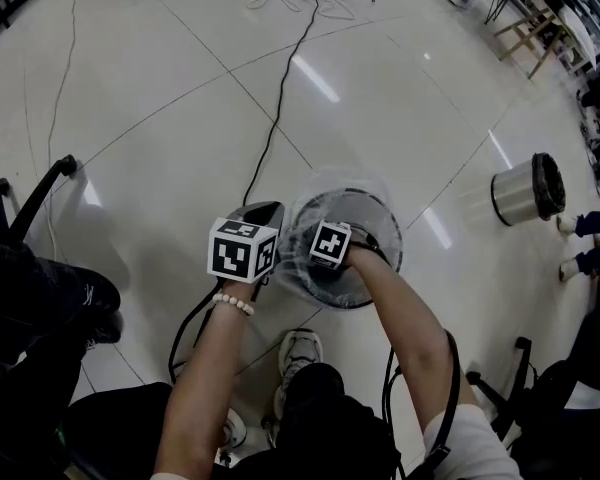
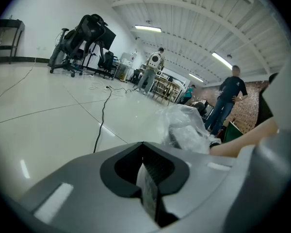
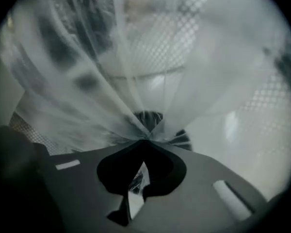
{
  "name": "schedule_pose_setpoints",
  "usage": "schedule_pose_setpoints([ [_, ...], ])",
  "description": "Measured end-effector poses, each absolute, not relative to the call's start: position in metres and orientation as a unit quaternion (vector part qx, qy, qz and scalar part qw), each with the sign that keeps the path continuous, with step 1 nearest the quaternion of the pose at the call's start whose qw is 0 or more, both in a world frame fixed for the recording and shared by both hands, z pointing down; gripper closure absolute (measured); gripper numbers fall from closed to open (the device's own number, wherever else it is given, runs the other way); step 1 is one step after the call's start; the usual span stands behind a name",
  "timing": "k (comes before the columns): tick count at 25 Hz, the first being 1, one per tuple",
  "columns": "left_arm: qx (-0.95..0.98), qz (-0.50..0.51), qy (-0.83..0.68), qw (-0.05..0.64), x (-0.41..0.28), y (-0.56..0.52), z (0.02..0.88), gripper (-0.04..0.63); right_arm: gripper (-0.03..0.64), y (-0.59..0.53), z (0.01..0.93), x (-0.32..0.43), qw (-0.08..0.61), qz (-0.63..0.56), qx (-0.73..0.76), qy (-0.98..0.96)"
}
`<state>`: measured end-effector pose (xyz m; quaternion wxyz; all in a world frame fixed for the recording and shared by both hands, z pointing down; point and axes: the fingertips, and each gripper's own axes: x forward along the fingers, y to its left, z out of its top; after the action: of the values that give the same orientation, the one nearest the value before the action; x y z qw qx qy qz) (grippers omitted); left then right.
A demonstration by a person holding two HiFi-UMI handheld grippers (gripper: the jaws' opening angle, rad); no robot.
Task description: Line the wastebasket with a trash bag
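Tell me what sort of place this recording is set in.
Likely a large lab or workshop hall: a glossy tiled floor crossed by a cable, office chairs, and strip lights on a ribbed ceiling.

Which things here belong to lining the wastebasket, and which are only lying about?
Job in hand:
wastebasket; clear trash bag in it; right tool, pinching the bag; left tool, shut, beside the wastebasket.

Lying about:
steel bin on its side; black cable on the floor.

Pale tiled floor (image 1: 160, 88) bears wastebasket (image 1: 378, 220), black cable (image 1: 280, 98) — steel bin (image 1: 520, 190).
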<state>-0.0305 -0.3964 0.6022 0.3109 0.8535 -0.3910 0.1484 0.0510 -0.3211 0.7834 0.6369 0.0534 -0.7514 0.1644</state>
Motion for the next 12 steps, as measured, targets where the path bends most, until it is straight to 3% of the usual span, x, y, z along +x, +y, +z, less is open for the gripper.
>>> schedule_pose_setpoints([
  [12,0.85,0.122,-0.397,0.324,-0.037,-0.403,0.599,0.583,0.617,-0.314,0.822,0.053,0.635,0.187,0.044,-0.749],
])
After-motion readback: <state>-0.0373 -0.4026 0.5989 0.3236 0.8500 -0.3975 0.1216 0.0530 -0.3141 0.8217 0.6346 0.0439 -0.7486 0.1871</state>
